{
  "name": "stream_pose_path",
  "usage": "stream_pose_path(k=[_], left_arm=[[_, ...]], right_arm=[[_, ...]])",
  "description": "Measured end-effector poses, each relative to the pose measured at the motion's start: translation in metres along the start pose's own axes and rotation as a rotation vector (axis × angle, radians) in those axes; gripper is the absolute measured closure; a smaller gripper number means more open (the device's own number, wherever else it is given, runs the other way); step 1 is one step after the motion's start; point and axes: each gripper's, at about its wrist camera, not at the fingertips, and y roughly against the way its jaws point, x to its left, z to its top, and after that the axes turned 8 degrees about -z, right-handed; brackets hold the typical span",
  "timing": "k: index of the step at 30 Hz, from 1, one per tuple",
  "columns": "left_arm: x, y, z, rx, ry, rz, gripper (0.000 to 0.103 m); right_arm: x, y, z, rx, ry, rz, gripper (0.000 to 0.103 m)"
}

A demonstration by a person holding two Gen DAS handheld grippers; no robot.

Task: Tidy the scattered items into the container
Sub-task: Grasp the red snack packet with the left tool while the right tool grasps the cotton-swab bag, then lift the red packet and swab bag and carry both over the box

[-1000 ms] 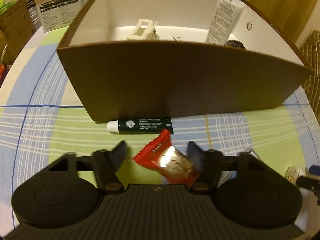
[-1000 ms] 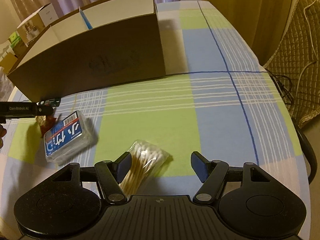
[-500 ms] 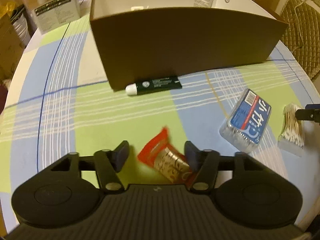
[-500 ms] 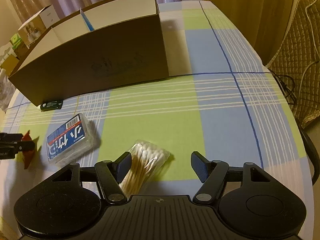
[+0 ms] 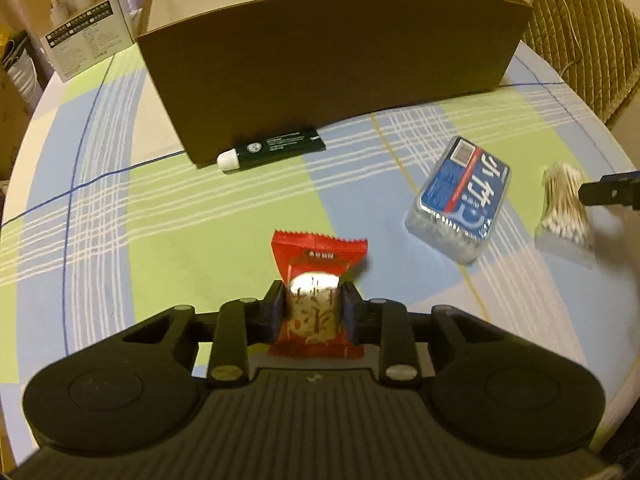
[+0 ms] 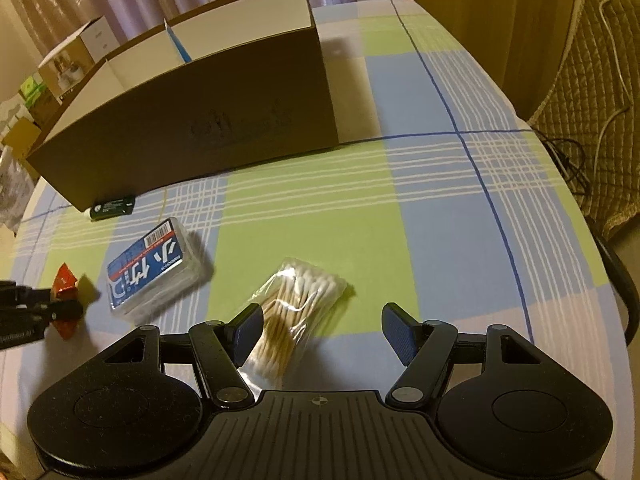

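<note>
While the left claw (image 5: 312, 312) is squeezing the light, crinkly snack packet (image 5: 318, 276) by its middle, the right claw (image 6: 322, 334) is waiting wide open.

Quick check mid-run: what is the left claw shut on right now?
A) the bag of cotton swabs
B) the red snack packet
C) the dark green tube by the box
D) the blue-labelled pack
B: the left claw pinches the red snack packet between its fingers, away from the other items.
</note>
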Motion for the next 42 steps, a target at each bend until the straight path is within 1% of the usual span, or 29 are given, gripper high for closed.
stream_pose_path(k=[4, 5, 6, 7, 9, 12, 15, 18, 20, 22, 24, 25, 26, 27, 28, 31, 35, 40, 42], left_arm=[[0.005, -0.006, 0.000, -0.017, 0.016, 0.009, 0.069], [0.007, -0.009, 0.002, -0.025, 0.031, 0.005, 0.072], [0.008, -0.011, 0.004, -0.031, 0.044, 0.000, 0.078], [0.008, -0.012, 0.005, -0.034, 0.047, -0.002, 0.079], [0.005, -0.011, 0.006, -0.040, 0.032, 0.004, 0.080], [-0.001, -0.009, 0.001, -0.029, 0.005, 0.012, 0.080], [-0.001, -0.004, -0.006, -0.022, 0.013, 0.011, 0.080], [0.001, 0.001, -0.009, 0.001, 0.021, 0.018, 0.080], [0.002, 0.002, -0.009, 0.018, 0.023, 0.036, 0.080], [0.003, 0.004, -0.008, 0.024, 0.027, 0.053, 0.080], [0.004, 0.007, -0.009, 0.023, 0.036, 0.055, 0.080], [0.004, 0.007, -0.009, 0.024, 0.039, 0.055, 0.080], [0.005, 0.008, -0.009, 0.026, 0.040, 0.056, 0.080], [0.004, 0.008, -0.010, 0.027, 0.039, 0.056, 0.080], [0.004, 0.009, -0.010, 0.028, 0.038, 0.056, 0.080], [0.003, 0.009, -0.011, 0.031, 0.037, 0.057, 0.080], [0.000, 0.011, -0.012, 0.023, 0.028, 0.061, 0.080], [-0.004, 0.016, -0.010, 0.008, 0.011, 0.070, 0.080], [-0.005, 0.020, -0.008, -0.001, 0.003, 0.071, 0.080]], right_arm=[[0.004, -0.003, -0.002, 0.006, -0.028, 0.020, 0.031], [0.007, -0.004, -0.003, 0.007, -0.031, 0.020, 0.031], [0.009, -0.005, -0.003, 0.008, -0.032, 0.020, 0.031], [0.012, -0.007, -0.002, 0.009, -0.033, 0.018, 0.031], [0.017, -0.009, -0.001, 0.013, -0.038, 0.003, 0.031], [0.022, -0.011, 0.001, 0.012, -0.050, -0.022, 0.031], [0.028, -0.014, 0.002, -0.001, -0.045, -0.050, 0.031], [0.034, -0.020, 0.003, 0.001, -0.036, -0.072, 0.031], [0.039, -0.023, 0.001, -0.002, -0.007, -0.084, 0.031], [0.050, -0.024, -0.003, -0.022, 0.072, -0.119, 0.032], [0.057, -0.024, -0.008, -0.039, 0.131, -0.133, 0.032], [0.058, -0.023, -0.010, -0.045, 0.149, -0.132, 0.042], [0.059, -0.022, -0.012, -0.050, 0.169, -0.129, 0.048], [0.060, -0.020, -0.013, -0.051, 0.188, -0.119, 0.056], [0.060, -0.019, -0.013, -0.048, 0.200, -0.111, 0.058], [0.060, -0.015, -0.017, -0.032, 0.216, -0.091, 0.064], [0.056, -0.007, -0.025, -0.006, 0.211, -0.058, 0.068], [0.044, 0.002, -0.028, 0.042, 0.130, 0.011, 0.070], [0.039, 0.006, -0.029, 0.047, 0.102, 0.032, 0.070]])
